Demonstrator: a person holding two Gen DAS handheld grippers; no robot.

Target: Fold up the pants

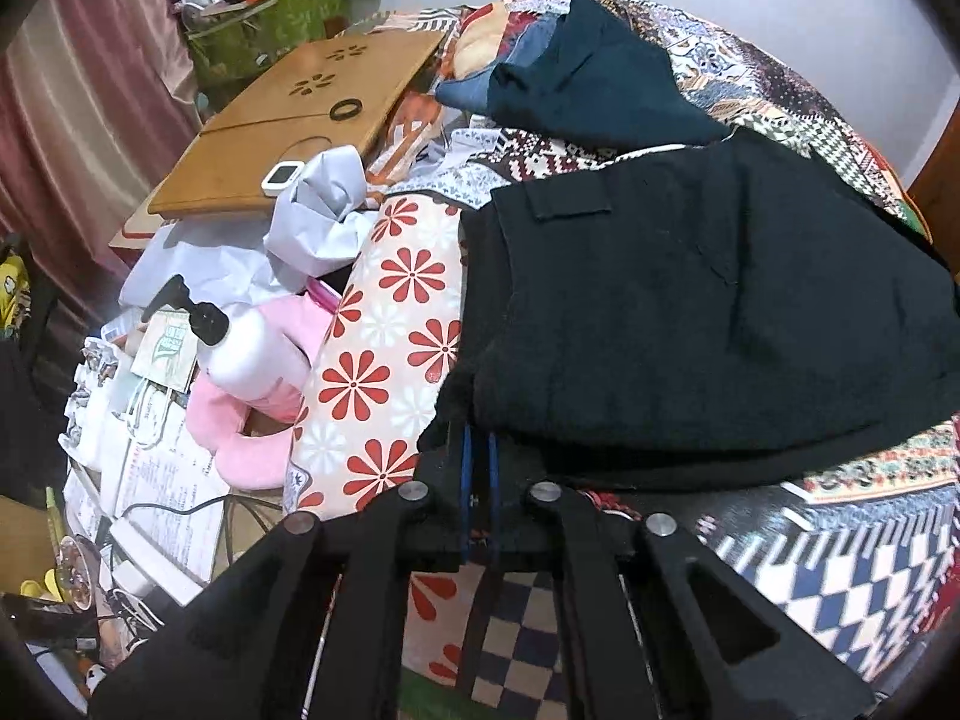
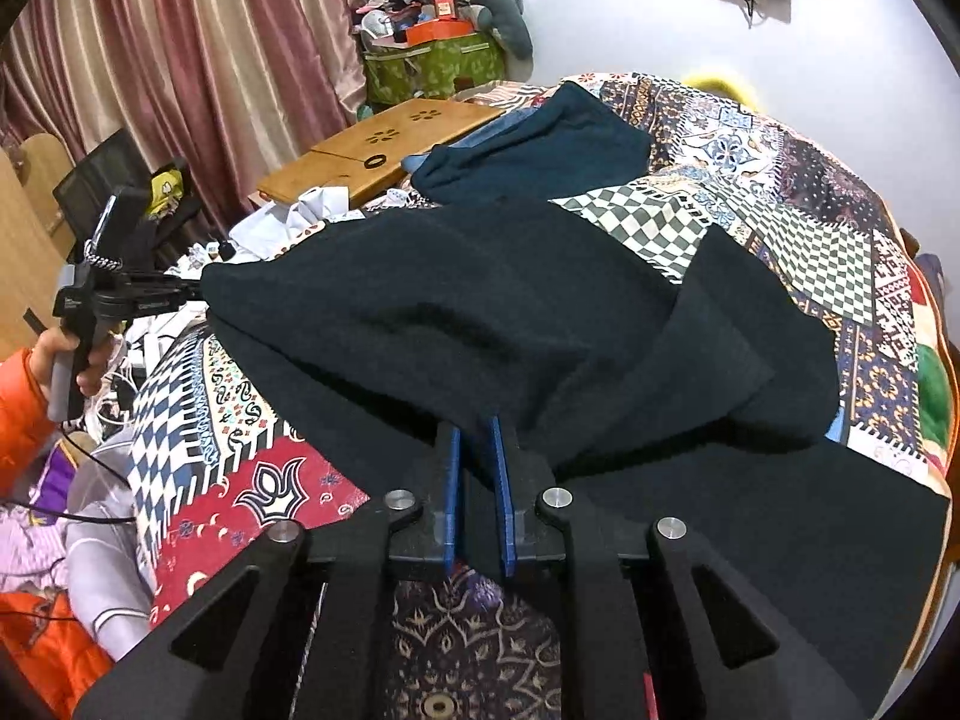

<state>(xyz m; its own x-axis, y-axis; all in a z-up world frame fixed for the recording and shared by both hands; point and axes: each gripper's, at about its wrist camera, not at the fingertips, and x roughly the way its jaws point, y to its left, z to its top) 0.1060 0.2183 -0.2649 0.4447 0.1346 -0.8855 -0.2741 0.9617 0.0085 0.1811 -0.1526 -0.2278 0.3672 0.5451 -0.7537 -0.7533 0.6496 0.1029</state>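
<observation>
Black pants lie on a patchwork quilt, partly folded, back pocket flap up. My left gripper is shut on the pants' near left edge, blue pads pinching the cloth. In the right wrist view the same pants are lifted in a hump above the quilt. My right gripper is shut on a bunched fold of them. The left gripper shows at the left in that view, gripping the pants' far corner, held by a hand in an orange sleeve.
A dark teal garment lies further back on the quilt. A wooden lap tray, a white pump bottle, pink plush, papers and cables crowd the bed's left side. Pink curtains and a green bag stand behind.
</observation>
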